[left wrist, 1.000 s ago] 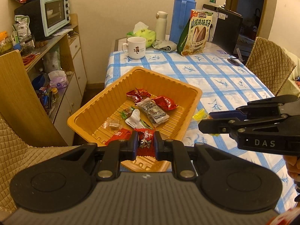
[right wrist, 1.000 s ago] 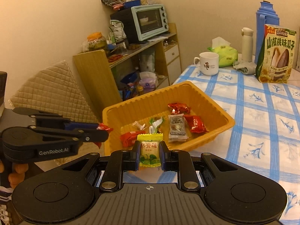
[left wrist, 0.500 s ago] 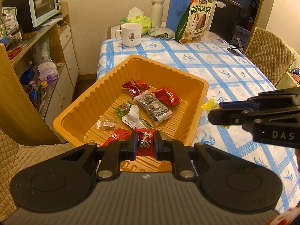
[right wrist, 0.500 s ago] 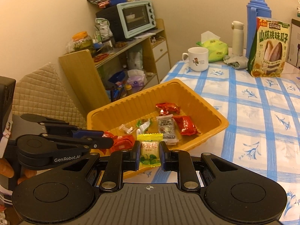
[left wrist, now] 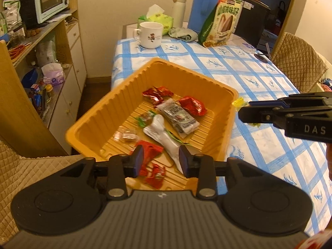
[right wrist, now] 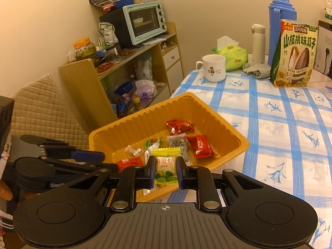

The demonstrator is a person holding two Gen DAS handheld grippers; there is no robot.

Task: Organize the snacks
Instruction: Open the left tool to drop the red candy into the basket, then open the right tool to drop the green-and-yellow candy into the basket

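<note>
Left gripper (left wrist: 160, 158) over near end of orange tray (left wrist: 116, 108), fingers (left wrist: 138, 160) spread apart, gripping nothing; red candy (left wrist: 155, 173) loose on tray floor just below. Right gripper (right wrist: 165, 171) at tray's near rim, fingers (right wrist: 150, 171) clamped on yellow-green candy (right wrist: 166, 167). Inside tray: white wrapper (left wrist: 164, 134), grey snack bar (left wrist: 178, 118), more red packets (left wrist: 193, 108), clear-wrapped sweet (left wrist: 127, 135). Tray at near left corner of checked surface (right wrist: 290, 128), slightly overhanging left edge. Toward far edge: white mug (right wrist: 213, 67), tissue pack (right wrist: 232, 57), sunflower seed bag (right wrist: 294, 55), blue thermos (right wrist: 281, 20).
</note>
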